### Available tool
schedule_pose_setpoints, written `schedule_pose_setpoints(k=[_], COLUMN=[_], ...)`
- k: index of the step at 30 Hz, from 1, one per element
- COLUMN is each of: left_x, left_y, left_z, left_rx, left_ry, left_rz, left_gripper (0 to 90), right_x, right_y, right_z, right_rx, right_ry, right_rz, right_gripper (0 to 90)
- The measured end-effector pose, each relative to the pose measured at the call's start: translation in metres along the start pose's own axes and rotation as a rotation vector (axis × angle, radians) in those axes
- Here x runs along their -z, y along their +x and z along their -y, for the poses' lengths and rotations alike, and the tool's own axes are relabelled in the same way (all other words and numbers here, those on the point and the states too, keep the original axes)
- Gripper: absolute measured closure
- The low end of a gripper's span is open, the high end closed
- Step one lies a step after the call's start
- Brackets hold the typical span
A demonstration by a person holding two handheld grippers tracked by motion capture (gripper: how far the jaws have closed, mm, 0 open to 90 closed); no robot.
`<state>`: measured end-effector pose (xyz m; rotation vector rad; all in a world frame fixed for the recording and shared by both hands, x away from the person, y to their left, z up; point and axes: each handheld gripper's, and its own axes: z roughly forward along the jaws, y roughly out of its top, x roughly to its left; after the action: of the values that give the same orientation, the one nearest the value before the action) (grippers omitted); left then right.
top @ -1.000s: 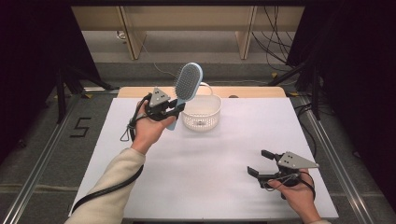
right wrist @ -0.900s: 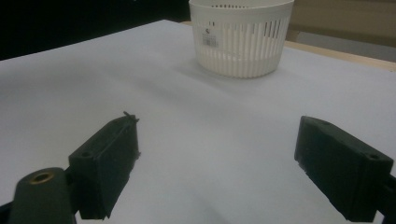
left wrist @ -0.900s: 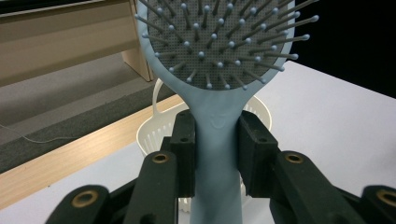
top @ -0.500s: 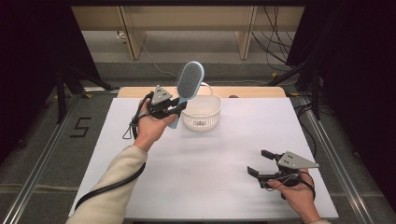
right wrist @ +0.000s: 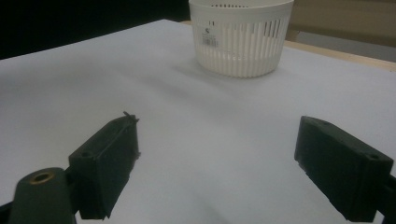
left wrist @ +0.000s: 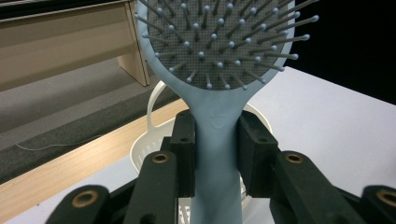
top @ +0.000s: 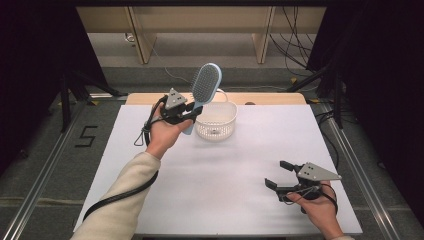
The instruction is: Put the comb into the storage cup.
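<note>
Now | left tongs (left wrist: 215, 154) clamp smooth hairbrush (left wrist: 219, 60) handle | slatted round basket (top: 215, 120)

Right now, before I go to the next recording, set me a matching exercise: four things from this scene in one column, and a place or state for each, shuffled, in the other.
Things:
1. hairbrush
2. basket
3. left gripper
4. right gripper

Places or states:
A. jaws wide apart, nothing between them, low over the near right of the table
B. white, slotted wall, standing on the far middle of the table
C. pale blue, head up, lifted next to the basket
D. jaws shut on a handle

Pairs: 1-C, 2-B, 3-D, 4-A
</note>
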<state>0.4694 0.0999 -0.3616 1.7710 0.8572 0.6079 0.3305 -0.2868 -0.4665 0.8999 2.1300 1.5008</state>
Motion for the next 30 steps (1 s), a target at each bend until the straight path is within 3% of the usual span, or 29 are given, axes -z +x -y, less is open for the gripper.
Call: schedule_pose_setpoints(k=[30], left_x=[-0.015], left_y=[0.003], left_z=[-0.008], left_rx=[-0.007], left_ry=[0.01], left_rz=[-0.009], left_gripper=[70.2], right_x=[0.0], right_y=[0.0], right_z=[0.0], right_rx=[-0.004], right_ry=[-0.005], right_rz=[-0.002], right_gripper=[14.5])
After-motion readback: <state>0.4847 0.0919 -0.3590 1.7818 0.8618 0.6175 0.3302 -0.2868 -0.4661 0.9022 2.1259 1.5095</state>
